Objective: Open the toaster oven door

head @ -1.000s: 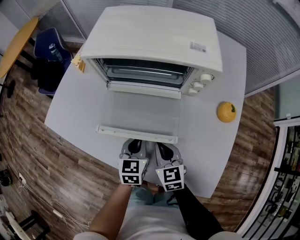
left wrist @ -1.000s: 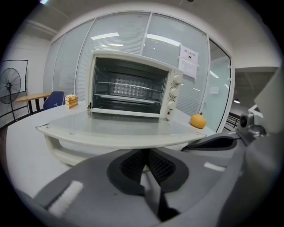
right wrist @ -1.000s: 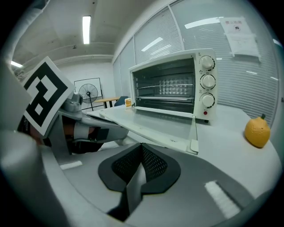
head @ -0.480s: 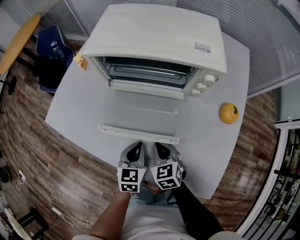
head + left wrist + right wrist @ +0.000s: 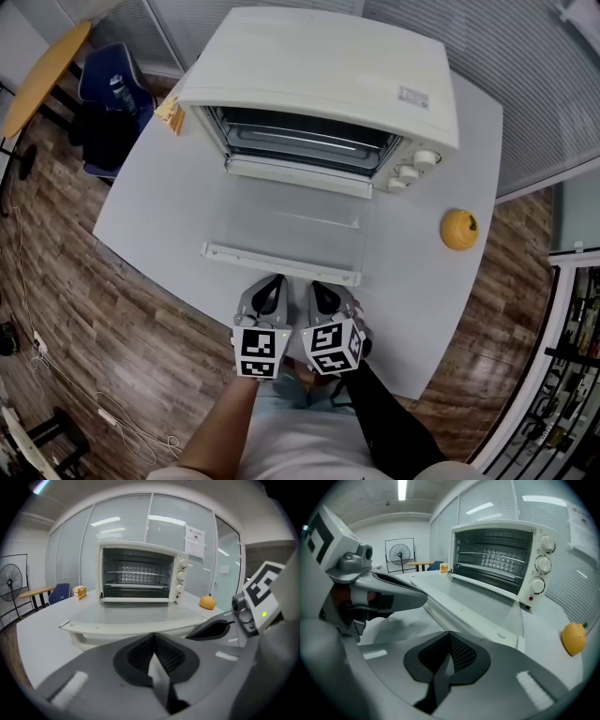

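Note:
A cream toaster oven (image 5: 323, 75) stands at the back of the white table (image 5: 150, 206). Its glass door (image 5: 286, 220) lies folded down flat, its handle bar (image 5: 279, 263) nearest me, and the racks inside show (image 5: 136, 578) (image 5: 494, 559). Both grippers hang side by side just in front of the handle, touching nothing. My left gripper (image 5: 268, 298) (image 5: 153, 645) is shut with nothing in it. My right gripper (image 5: 323, 298) (image 5: 449, 641) is shut and empty as well.
An orange (image 5: 458, 228) (image 5: 573, 637) (image 5: 207, 602) lies on the table right of the oven. A small stack of yellow blocks (image 5: 170, 112) (image 5: 79, 592) sits at the oven's left. A blue chair (image 5: 108, 103) and a wooden table (image 5: 42, 75) stand beyond the table's left edge.
The two grippers have stayed close together just short of the door handle, barely shifting. The head camera has drifted a little, so the oven sits slightly lower and further right.

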`<state>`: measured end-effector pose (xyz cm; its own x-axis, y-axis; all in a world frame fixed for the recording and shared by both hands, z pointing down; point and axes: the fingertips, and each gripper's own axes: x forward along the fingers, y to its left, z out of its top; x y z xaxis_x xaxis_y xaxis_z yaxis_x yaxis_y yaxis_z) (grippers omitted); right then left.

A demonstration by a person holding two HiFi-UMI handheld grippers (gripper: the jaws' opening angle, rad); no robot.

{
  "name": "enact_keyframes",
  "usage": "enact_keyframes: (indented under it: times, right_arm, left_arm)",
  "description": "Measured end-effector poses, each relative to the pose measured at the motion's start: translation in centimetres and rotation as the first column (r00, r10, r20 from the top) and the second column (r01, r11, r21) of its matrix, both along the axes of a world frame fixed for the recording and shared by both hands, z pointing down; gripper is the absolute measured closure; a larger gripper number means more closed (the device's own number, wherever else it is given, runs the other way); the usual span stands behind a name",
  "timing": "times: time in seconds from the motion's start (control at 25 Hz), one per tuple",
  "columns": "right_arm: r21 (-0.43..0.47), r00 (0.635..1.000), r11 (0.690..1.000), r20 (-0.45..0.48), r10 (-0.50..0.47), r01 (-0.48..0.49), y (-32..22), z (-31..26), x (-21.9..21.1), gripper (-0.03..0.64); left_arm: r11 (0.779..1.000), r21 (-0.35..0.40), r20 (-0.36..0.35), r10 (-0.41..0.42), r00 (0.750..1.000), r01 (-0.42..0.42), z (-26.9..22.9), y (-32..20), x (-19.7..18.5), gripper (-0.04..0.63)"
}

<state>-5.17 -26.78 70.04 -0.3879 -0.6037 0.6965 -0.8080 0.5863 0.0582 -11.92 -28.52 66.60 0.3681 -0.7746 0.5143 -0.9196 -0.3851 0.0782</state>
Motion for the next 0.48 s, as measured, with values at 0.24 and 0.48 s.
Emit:
enact_keyframes:
  times: [0.24,0.48]
  right_arm:
    - [0.007,0.998,1.0,0.059,0.008,-0.008,0.0,-0.4,0.2,0.615]
    - [0.016,0.999,1.0,0.048,0.004,-0.005,0.0,-0.4,0.1,0.615]
  left_arm:
    - [0.995,0.097,-0.016,-0.004,1.0,0.005,-2.1,0.0,0.2,0.537]
    - [0.995,0.102,-0.031,0.001,1.0,0.002,-1.9,-0.7,0.3,0.537]
